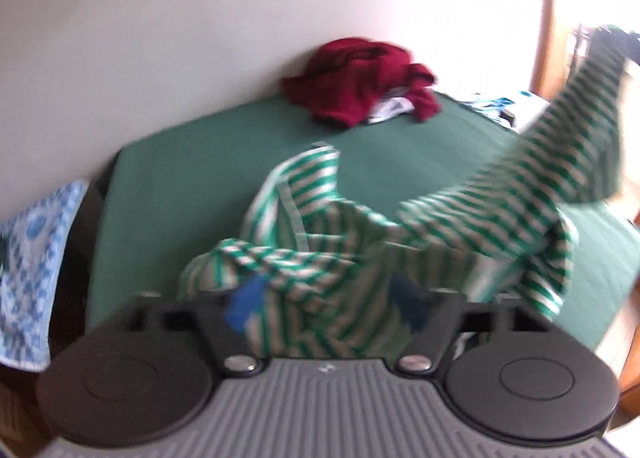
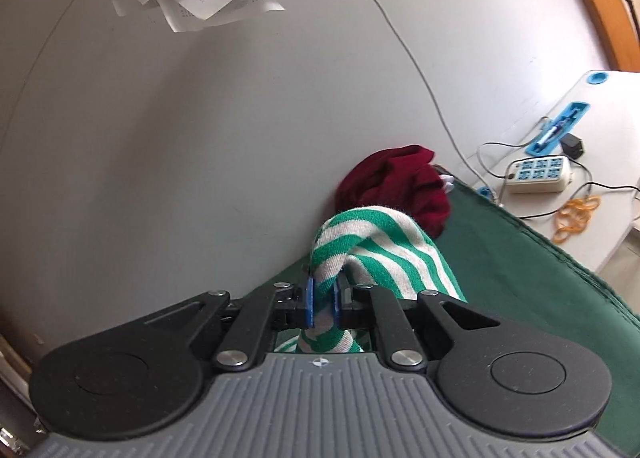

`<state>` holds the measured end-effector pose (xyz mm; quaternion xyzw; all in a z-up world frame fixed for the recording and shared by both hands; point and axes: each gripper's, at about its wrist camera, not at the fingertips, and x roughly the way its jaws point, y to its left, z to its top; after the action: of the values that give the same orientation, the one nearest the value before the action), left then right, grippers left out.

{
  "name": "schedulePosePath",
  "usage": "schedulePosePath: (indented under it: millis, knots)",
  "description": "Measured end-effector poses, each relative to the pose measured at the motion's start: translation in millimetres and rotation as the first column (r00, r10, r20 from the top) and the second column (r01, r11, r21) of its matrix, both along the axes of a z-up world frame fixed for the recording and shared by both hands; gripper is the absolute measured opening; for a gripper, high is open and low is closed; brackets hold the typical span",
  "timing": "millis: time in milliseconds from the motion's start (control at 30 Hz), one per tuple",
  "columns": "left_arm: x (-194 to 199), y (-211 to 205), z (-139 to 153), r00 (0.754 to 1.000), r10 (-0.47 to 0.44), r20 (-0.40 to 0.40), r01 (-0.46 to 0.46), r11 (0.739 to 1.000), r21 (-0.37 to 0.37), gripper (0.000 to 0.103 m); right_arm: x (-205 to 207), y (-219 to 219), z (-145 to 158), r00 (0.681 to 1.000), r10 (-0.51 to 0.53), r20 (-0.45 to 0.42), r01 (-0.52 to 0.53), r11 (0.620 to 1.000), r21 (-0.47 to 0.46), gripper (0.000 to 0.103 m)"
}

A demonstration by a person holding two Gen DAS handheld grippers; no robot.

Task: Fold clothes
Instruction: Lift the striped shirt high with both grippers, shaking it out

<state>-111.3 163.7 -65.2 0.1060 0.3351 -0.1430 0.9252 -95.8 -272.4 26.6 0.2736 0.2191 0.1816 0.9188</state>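
A green-and-white striped garment lies crumpled on the green table cover, blurred in the left wrist view. One end of it rises taut toward the upper right. My left gripper is open, its blue pads wide apart with striped cloth lying between them. In the right wrist view my right gripper is shut on a bunched fold of the striped garment, held up above the green cover near the wall.
A dark red garment is heaped at the table's back by the white wall, with a bit of white cloth under it. A blue patterned cloth hangs at the left. A white desk with a power strip, cables and rubber bands adjoins on the right.
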Motion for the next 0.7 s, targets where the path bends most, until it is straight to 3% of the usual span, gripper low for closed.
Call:
schedulePosePath:
  millis: [167,200,233,267,300,367,500,567,700]
  knots:
    - [-10,-59,-27,1.0,-0.017,0.006,0.017,0.997,0.07,0.088,8,-7,2,0.997,0.079,0.018,-0.08,0.996,0.041,0.009]
    - [-2,-66,-37,1.0,0.014,-0.002,-0.014,0.993,0.114,0.072,9,-7,6,0.995,0.092,0.029,-0.093,0.995,0.038,0.009]
    - [7,-71,-46,0.999,0.045,-0.016,-0.042,0.988,0.147,0.038,11,-7,10,0.994,0.105,0.04,-0.106,0.994,0.035,0.009]
    - [16,-69,-52,0.996,0.079,-0.042,-0.072,0.986,0.151,0.016,12,-7,13,0.992,0.117,0.05,-0.119,0.992,0.031,0.009]
    - [22,-63,-53,0.991,0.121,-0.059,-0.112,0.984,0.139,0.005,14,-7,17,0.99,0.13,0.061,-0.131,0.991,0.028,0.009]
    - [30,-51,-51,0.976,0.204,-0.074,-0.194,0.974,0.12,0.005,17,-6,25,0.985,0.155,0.082,-0.157,0.987,0.02,0.009]
    - [-7,-30,8,0.936,0.342,0.084,-0.346,0.937,0.05,0.005,23,-6,40,0.971,0.204,0.123,-0.206,0.978,0.004,0.009]
    - [-27,-25,43,0.917,0.367,0.157,-0.372,0.928,0.003,0.005,27,-5,48,0.963,0.229,0.143,-0.231,0.973,-0.005,0.009]
    - [-49,-34,104,0.866,0.388,0.314,-0.413,0.911,0.013,0.005,31,1,78,0.937,0.276,0.213,-0.278,0.96,-0.024,0.009]
